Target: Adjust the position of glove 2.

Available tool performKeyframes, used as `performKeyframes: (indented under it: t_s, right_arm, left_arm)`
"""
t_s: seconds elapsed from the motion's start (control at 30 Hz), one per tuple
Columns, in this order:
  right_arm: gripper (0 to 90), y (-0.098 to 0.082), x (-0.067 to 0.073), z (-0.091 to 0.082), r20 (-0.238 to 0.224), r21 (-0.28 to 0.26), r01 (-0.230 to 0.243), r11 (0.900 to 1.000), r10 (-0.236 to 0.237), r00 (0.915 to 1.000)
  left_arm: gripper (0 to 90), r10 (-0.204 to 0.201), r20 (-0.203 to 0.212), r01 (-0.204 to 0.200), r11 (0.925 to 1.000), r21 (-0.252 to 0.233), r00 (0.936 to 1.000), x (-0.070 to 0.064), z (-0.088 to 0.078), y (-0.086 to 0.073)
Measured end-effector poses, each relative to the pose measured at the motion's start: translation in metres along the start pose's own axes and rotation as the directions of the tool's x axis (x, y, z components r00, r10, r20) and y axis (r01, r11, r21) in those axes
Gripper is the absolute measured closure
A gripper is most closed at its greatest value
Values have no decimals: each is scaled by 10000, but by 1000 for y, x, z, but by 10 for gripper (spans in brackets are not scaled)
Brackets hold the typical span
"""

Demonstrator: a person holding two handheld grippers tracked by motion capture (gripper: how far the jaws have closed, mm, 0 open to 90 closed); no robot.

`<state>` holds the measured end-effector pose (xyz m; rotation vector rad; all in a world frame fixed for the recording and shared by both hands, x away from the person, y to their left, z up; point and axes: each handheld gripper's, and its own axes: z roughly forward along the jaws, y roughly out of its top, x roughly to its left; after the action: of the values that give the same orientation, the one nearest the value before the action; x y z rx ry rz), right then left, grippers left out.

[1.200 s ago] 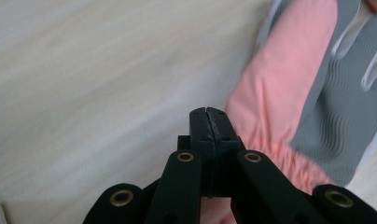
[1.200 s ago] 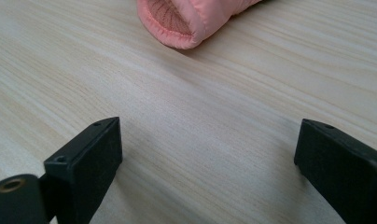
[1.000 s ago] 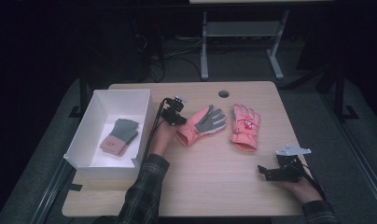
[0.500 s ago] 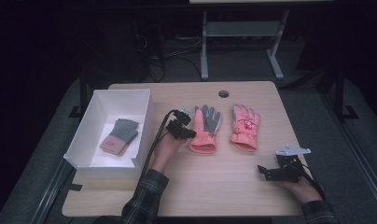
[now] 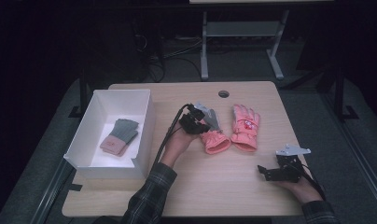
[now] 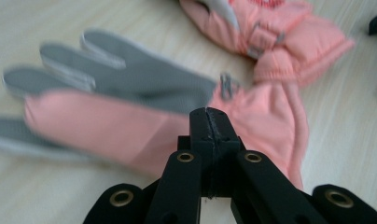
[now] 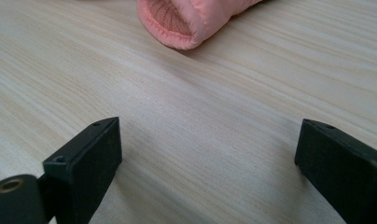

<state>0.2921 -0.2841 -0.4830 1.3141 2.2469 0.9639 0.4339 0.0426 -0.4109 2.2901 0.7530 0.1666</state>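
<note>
Two pink gloves lie side by side on the wooden table (image 5: pixel 214 186). The left glove (image 5: pixel 215 139) (image 6: pixel 130 126) lies palm up, with grey palm and fingers. My left gripper (image 5: pixel 194 122) (image 6: pixel 209 114) is at its left edge with jaws pressed together, pinching the pink fabric. The right glove (image 5: pixel 245 127) (image 6: pixel 280 28) lies back up just beside it. My right gripper (image 5: pixel 266 173) (image 7: pixel 210 149) rests near the table's front right, open, with bare wood between its jaws. A pink cuff (image 7: pixel 186 21) lies ahead of it.
A white box (image 5: pixel 144 126) stands at the table's left and holds a grey and pink knitted pair (image 5: pixel 119 136). There is a round cable hole (image 5: pixel 223 94) near the far edge. Metal stand legs (image 5: pixel 205 56) rise on the dark floor beyond the table.
My left gripper has moved right with the grey-palmed glove, which turned from tilted to straight and now lies close beside the other glove. The right gripper has stayed put.
</note>
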Motion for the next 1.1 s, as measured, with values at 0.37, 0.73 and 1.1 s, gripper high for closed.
performKeyframes:
  t_s: [0.37,0.73,1.1]
  right_arm:
    - [67,0,0,0,-4,0,3,10000,-3,10000]
    - [67,0,0,0,-11,-8,7,10000,-7,10000]
    - [67,0,0,0,-13,-5,15,10000,-15,10000]
  left_arm:
    - [898,3,104,-10,9981,612,9999,12,33,3]
    - [898,199,395,-226,9973,695,9990,-15,23,-12]
    - [898,554,983,-606,9969,509,9936,-60,12,-31]
